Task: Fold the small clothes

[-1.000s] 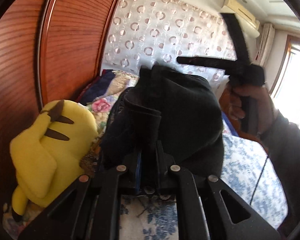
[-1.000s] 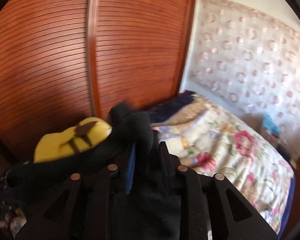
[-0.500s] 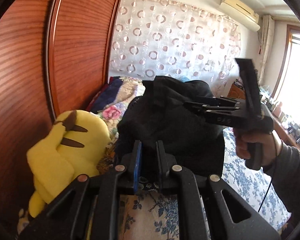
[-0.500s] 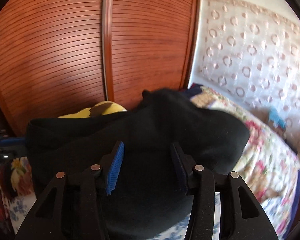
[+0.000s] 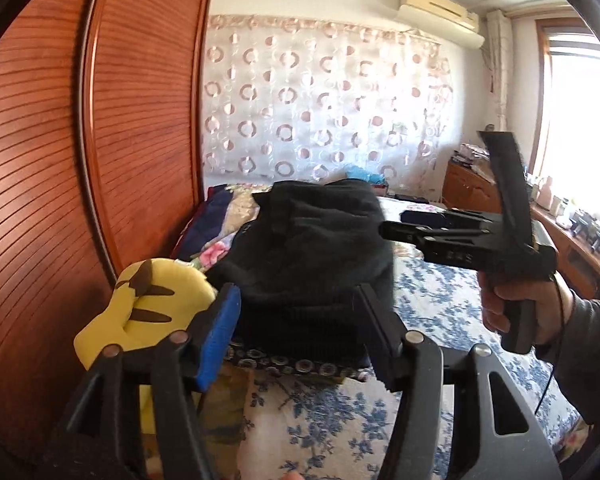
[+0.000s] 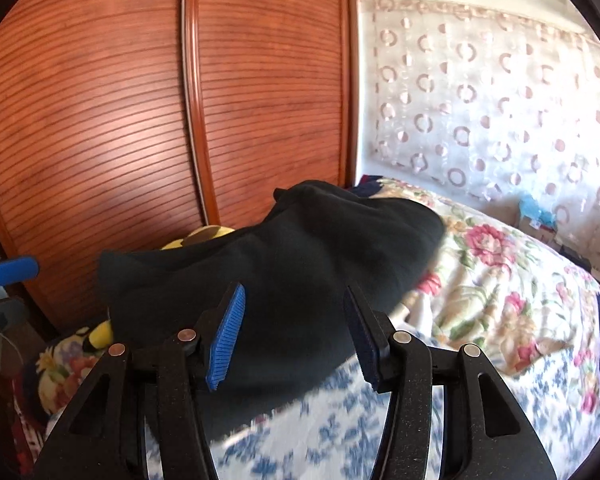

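Observation:
A black garment (image 5: pixel 308 264) lies in a folded heap on the bed, against the yellow plush toy. My left gripper (image 5: pixel 298 320) sits just in front of its near edge; its jaws are opening and the pads press on nothing. In the right wrist view the same black garment (image 6: pixel 300 272) spreads ahead of my right gripper (image 6: pixel 296 332), which is open and holds nothing. The right gripper (image 5: pixel 396 232) also shows from the side at the garment's right edge, carried by a hand (image 5: pixel 520 312). The left gripper's blue pad (image 6: pixel 12 270) peeks in at the far left.
A yellow plush toy (image 5: pixel 152 308) rests by the slatted wooden wardrobe doors (image 5: pixel 60 160). The bed has a blue-flowered sheet (image 5: pixel 432 304) and a pink-flowered quilt (image 6: pixel 500 280). A ring-patterned curtain (image 5: pixel 320 112) hangs behind, and a wooden dresser (image 5: pixel 472 192) stands at the right.
Both grippers were shut on the black garment and held it up. They have let it go onto the bed, opened wide and drawn back from it.

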Demonstrator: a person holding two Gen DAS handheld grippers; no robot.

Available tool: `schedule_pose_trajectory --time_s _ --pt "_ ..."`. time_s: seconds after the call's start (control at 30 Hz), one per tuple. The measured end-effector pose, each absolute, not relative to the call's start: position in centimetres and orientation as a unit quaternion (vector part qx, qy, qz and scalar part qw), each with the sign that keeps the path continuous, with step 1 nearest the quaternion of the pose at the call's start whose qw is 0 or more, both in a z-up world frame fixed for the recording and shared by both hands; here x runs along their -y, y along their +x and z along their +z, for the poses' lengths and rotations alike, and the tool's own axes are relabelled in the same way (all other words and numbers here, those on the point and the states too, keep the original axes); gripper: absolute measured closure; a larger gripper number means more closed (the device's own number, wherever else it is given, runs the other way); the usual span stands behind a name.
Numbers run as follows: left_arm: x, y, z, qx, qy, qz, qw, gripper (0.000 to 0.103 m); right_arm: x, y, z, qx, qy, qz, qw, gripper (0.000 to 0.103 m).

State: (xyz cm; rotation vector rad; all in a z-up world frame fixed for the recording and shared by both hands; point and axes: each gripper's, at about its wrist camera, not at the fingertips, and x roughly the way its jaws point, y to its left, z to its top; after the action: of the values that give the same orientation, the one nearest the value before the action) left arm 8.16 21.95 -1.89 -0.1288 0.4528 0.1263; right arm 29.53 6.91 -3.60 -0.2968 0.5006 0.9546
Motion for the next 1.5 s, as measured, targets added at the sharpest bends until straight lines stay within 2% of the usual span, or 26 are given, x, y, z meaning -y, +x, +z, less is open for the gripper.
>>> schedule_pose_trajectory --time_s 0.2,0.4,0.5,0.57,0.63,1.1,1.5 --pt "-18.6 7.4 -1.5 -0.225 -0.055 0.042 0.972 0.044 -0.4 25.6 -2.4 -0.227 -0.119 0.426 0.868 0.049" --pt "-14.9 7.4 -1.5 -0.234 -0.034 0.033 0.971 0.044 5.5 21.8 -1.6 -0.221 -0.097 0.383 0.892 0.043" --pt "-13.2 7.2 -1.4 -0.229 -0.034 0.016 0.973 0.044 8.1 19.8 -1.2 -0.214 -0.09 0.363 0.902 0.036" --pt "-12.0 7.0 -1.5 -0.229 -0.036 0.007 0.973 0.044 9.6 18.8 -1.0 -0.206 -0.084 0.356 0.908 0.024" --pt "-11.0 6.9 -1.6 -0.228 -0.037 0.005 0.973 0.044 11.1 17.6 -0.9 -0.198 -0.082 0.338 0.917 0.019" --pt "-5.0 7.3 -0.2 -0.23 -0.029 -0.02 0.973 0.044 21.0 12.7 -0.4 -0.201 -0.049 0.222 0.953 0.019" --pt "-3.8 6.5 4.4 -0.189 -0.023 -0.009 0.982 0.044 25.7 10.3 3.6 -0.149 -0.018 0.165 0.975 0.019"
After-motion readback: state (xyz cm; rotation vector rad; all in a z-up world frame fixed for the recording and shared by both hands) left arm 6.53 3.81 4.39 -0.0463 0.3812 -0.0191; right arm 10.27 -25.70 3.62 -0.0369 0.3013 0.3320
